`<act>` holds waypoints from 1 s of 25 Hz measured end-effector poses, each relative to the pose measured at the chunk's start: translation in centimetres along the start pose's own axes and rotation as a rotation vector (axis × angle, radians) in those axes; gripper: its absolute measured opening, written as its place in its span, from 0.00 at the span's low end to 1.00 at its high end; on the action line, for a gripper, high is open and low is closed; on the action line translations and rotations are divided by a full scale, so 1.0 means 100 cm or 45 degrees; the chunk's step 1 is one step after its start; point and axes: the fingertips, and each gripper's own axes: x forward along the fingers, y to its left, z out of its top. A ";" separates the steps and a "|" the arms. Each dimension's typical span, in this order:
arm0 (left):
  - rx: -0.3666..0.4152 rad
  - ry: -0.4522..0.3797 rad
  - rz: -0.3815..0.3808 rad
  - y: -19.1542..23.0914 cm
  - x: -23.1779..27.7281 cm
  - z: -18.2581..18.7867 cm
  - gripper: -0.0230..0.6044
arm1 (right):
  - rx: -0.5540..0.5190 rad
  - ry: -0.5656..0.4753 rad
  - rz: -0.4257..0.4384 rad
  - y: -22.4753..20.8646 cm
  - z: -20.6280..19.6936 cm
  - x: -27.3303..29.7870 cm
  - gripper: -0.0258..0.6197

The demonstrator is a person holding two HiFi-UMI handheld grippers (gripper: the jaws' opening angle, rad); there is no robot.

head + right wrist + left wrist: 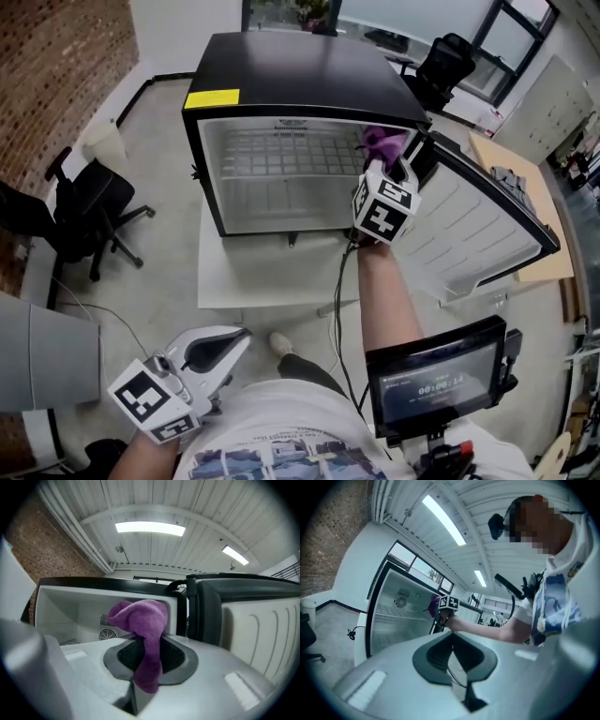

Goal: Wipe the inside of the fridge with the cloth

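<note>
A small black fridge point(281, 70) lies open, its white inside point(281, 178) facing me and its door point(478, 225) swung out to the right. My right gripper point(392, 159) is at the fridge's right front corner, shut on a purple cloth point(382, 142). In the right gripper view the purple cloth point(145, 634) bunches above the jaws and hangs down between them, in front of the fridge opening point(84, 616). My left gripper point(234, 342) hangs low by my body, far from the fridge, shut with nothing in it. From the left gripper view the fridge point(393, 616) and the cloth point(434, 604) show at a distance.
The fridge stands on a low white platform point(262, 272). A black office chair point(84, 211) is at the left, by a brick wall point(47, 75). A wooden table point(525, 187) lies behind the door. A screen on a stand point(436, 375) is at my lower right.
</note>
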 end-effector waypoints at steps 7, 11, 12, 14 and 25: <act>0.009 0.015 -0.020 -0.011 -0.002 -0.004 0.05 | -0.005 -0.030 0.063 0.005 0.009 -0.022 0.15; 0.021 0.013 -0.001 -0.010 -0.001 -0.002 0.05 | -0.042 -0.012 0.103 0.014 0.003 -0.008 0.15; 0.024 0.012 0.009 -0.008 0.000 -0.001 0.05 | -0.058 -0.009 0.110 0.016 0.002 -0.002 0.15; 0.027 0.008 0.034 -0.004 0.000 0.001 0.05 | -0.089 -0.002 0.126 0.021 0.000 0.012 0.15; 0.017 -0.010 0.163 0.029 0.015 0.020 0.05 | -0.174 0.109 0.250 0.062 -0.020 0.096 0.15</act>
